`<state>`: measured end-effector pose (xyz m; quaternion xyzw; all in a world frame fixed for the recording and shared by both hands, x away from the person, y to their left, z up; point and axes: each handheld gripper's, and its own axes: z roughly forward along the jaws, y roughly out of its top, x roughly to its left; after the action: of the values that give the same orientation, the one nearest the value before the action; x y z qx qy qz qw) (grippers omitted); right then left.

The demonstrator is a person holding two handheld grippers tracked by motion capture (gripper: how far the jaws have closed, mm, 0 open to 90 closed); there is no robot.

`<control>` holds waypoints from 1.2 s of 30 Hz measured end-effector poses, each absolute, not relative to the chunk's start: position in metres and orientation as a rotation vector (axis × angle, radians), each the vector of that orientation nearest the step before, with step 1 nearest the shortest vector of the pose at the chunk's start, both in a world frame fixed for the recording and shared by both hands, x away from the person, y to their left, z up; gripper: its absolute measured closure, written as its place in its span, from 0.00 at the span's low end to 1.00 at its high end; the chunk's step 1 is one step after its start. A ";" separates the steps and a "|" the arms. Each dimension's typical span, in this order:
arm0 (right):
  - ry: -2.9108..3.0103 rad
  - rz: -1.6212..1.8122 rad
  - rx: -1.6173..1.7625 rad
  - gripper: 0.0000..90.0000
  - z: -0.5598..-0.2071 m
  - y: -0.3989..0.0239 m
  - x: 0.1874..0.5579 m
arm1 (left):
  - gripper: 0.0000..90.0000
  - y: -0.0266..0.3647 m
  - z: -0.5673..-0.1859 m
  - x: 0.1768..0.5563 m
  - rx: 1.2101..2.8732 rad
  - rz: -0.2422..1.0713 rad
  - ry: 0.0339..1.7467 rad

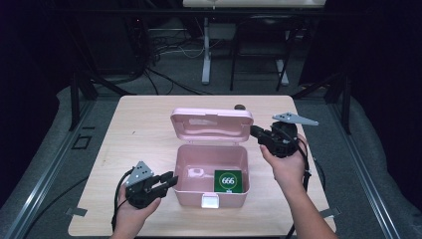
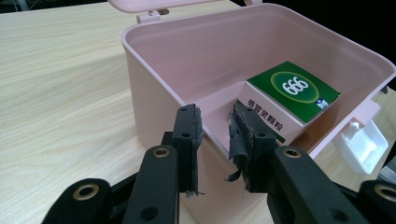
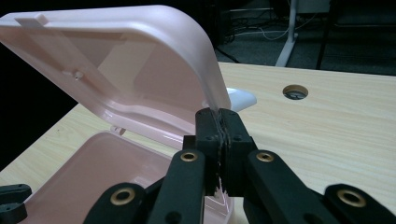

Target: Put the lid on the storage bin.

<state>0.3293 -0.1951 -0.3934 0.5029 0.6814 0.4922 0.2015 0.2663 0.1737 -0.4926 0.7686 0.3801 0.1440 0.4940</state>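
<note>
Pink box (image 1: 211, 191) mid-tabletop (image 1: 139, 129), lid (image 1: 211, 127) raised, green carton (image 1: 228, 180) inside near-right. Left tool (image 1: 171, 180) slightly spread at box's left wall. Right tool (image 1: 255, 132) pressed together, empty, at lid's right edge.

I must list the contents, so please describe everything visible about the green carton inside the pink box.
The green carton is a small cardboard pack with a green top carrying a white "666" in a ring, and a white side with printed characters. It is closed and lies tilted in the near right corner of the open pink box, leaning on its wall. No claw touches it.
</note>
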 end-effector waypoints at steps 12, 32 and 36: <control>1.877 1.397 1.357 0.95 -0.401 -0.194 0.316 | 0.79 0.174 -0.493 0.266 1.866 0.343 0.921; 1.821 1.304 1.354 0.94 -0.411 -0.182 0.369 | 0.79 0.175 -0.493 0.266 1.869 0.335 0.916; 1.814 1.309 1.353 0.95 -0.412 -0.183 0.365 | 0.79 0.174 -0.493 0.266 1.864 0.345 0.916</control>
<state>0.3647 -0.1835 -0.4118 0.4997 0.6699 0.4835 0.2603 0.2658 0.1744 -0.4933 0.7691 0.3780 0.1422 0.4954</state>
